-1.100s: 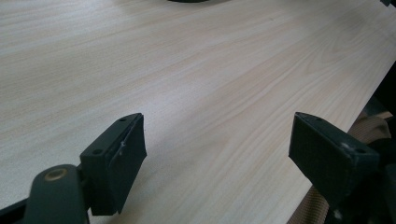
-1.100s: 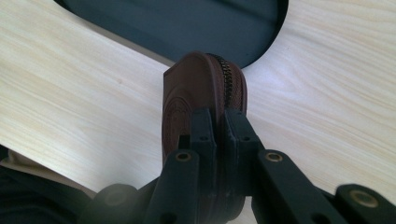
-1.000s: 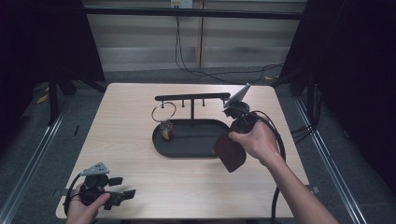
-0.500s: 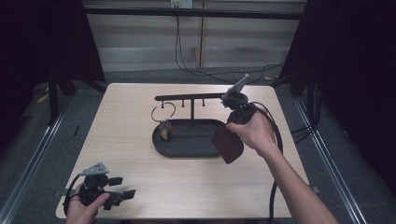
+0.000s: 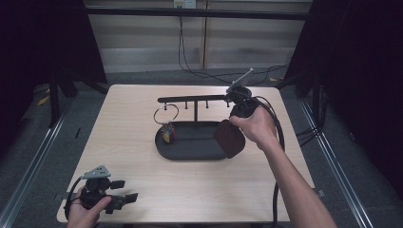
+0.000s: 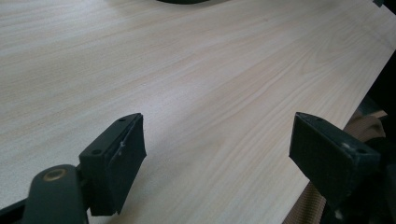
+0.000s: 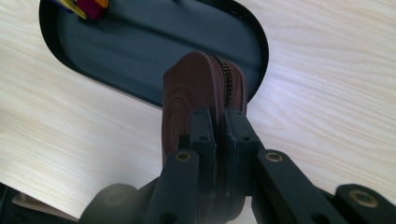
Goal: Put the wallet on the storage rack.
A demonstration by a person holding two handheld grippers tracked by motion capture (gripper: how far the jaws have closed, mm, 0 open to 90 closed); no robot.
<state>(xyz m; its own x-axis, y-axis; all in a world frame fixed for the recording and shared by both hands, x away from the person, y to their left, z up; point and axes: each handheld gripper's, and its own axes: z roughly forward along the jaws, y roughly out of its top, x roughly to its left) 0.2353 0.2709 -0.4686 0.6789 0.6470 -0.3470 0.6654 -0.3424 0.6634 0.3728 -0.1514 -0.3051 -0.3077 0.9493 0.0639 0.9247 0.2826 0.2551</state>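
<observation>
Two grippers on the table here, and one brown pouch (image 7: 198,93) between them. The right gripper (image 7: 219,126) has its jaws clamped tight on the pouch's edge (zipper side facing up in the right gripper view), holding it in the air just past the near right end of the one black tray (image 5: 190,149). From the high view the pouch (image 5: 229,138) hangs below the right gripper (image 5: 236,114), overlapping the tray's rim.

The left gripper (image 5: 124,196) sits well away at the near left corner of the table (image 5: 128,104), jaws spread wide with nothing between them; the left gripper view looks along those open jaws at bare wood grain (image 6: 210,70).

One rack (image 5: 195,99) stands in the tray beyond the right gripper, with one wire ring (image 5: 166,114) hanging off its bar and a small coloured charm (image 5: 167,133) below it. The right gripper view catches those colours (image 7: 86,7) at the tray's far end, but not the rack or ring.
</observation>
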